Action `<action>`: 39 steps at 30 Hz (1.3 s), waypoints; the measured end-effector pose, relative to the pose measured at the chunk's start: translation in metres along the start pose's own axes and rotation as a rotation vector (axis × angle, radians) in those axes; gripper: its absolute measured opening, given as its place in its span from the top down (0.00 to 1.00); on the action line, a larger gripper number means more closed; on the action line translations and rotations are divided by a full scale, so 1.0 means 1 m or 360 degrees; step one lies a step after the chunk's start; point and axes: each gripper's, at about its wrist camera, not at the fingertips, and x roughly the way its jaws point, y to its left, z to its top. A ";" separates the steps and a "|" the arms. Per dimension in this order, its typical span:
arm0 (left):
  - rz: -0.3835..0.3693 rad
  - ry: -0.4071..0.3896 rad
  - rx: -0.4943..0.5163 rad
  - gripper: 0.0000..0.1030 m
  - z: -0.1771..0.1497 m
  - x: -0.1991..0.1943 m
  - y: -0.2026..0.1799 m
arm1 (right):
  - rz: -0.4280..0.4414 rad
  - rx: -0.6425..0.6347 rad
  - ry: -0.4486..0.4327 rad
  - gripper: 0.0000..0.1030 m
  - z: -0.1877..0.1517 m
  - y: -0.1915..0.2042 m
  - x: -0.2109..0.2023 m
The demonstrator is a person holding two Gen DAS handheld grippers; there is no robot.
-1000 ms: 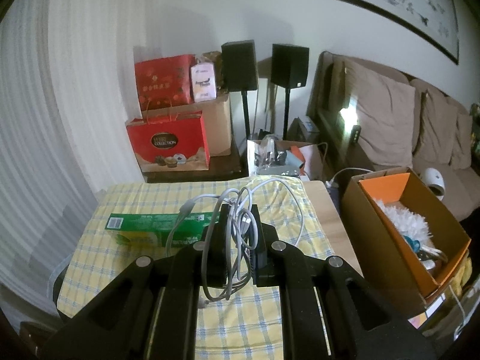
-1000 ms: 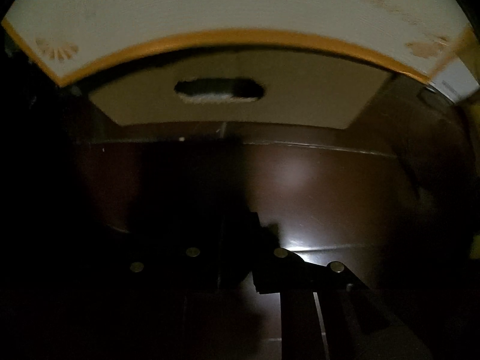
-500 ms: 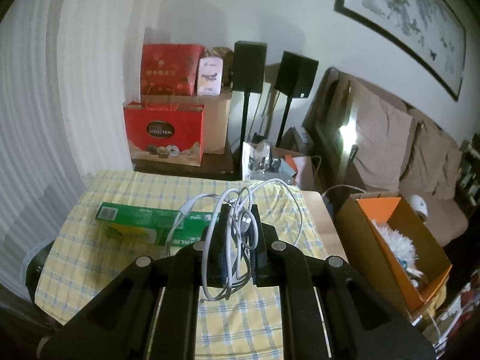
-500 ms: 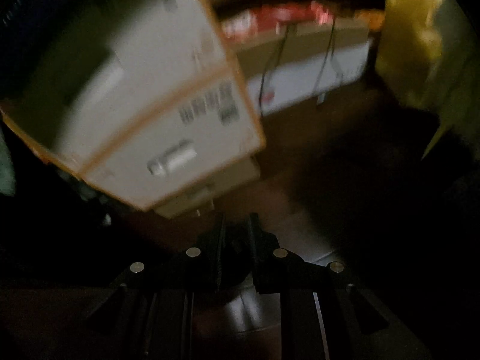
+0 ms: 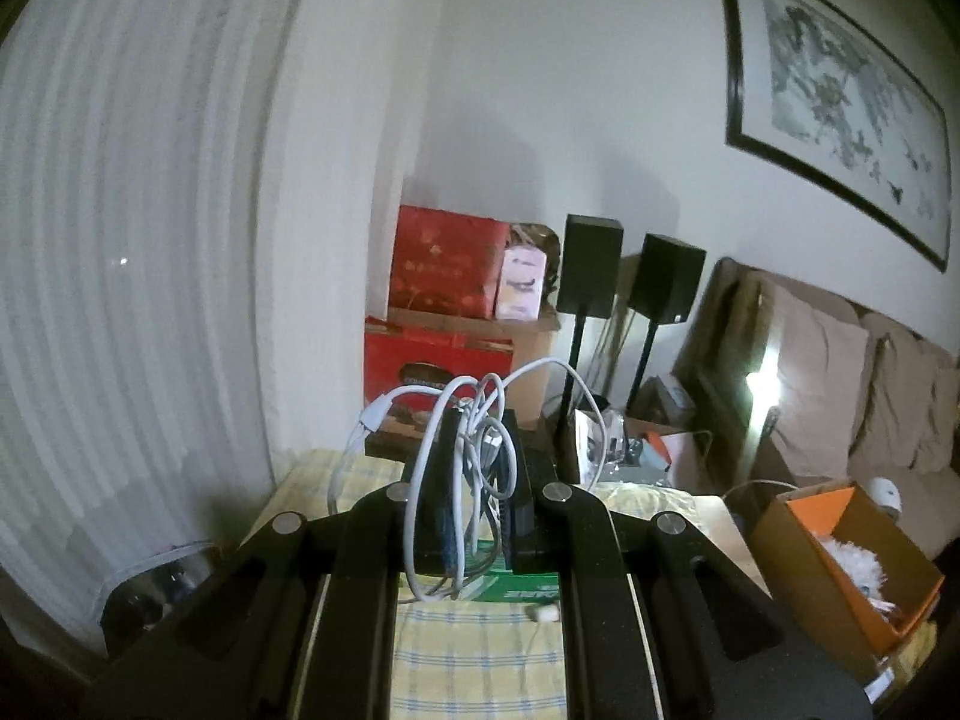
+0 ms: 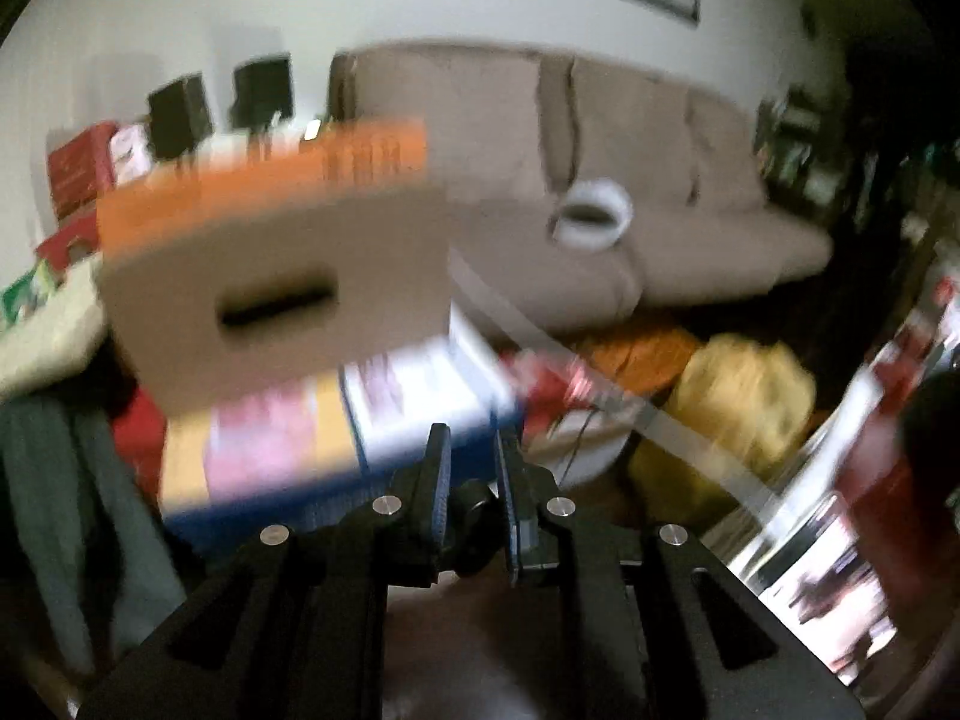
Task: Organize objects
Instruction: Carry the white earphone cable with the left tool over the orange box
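1 tangled white cable is hanging pinched in the left gripper, whose jaws are closing tight on it above the yellow checked surface. At 6 o'clock under the cable, a green box is lying. At 3 o'clock, an orange-lined cardboard box is standing. The right gripper is clamping a small black object.
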 end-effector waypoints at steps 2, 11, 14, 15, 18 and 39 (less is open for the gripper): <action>-0.0014 0.0004 -0.0038 0.91 0.000 0.002 0.016 | 0.0000 0.0021 -0.0092 0.87 0.038 0.020 -0.013; -0.0073 0.0115 -0.0180 0.91 -0.003 0.017 0.067 | 0.0107 0.0059 -0.0617 0.87 0.173 0.127 -0.080; -0.0043 0.0095 -0.0175 0.91 -0.002 0.013 0.076 | 0.0174 0.0107 -0.0712 0.87 0.192 0.150 -0.078; -0.0025 0.0081 -0.0171 0.91 -0.002 0.011 0.078 | 0.0196 0.0117 -0.0724 0.87 0.195 0.157 -0.075; 0.0056 0.0041 -0.0124 0.91 -0.002 0.008 0.081 | 0.0256 0.0134 -0.0739 0.87 0.202 0.176 -0.064; -0.0055 0.0230 0.0119 0.91 -0.006 0.046 -0.020 | 0.0392 0.0159 -0.0274 0.87 0.171 0.164 0.058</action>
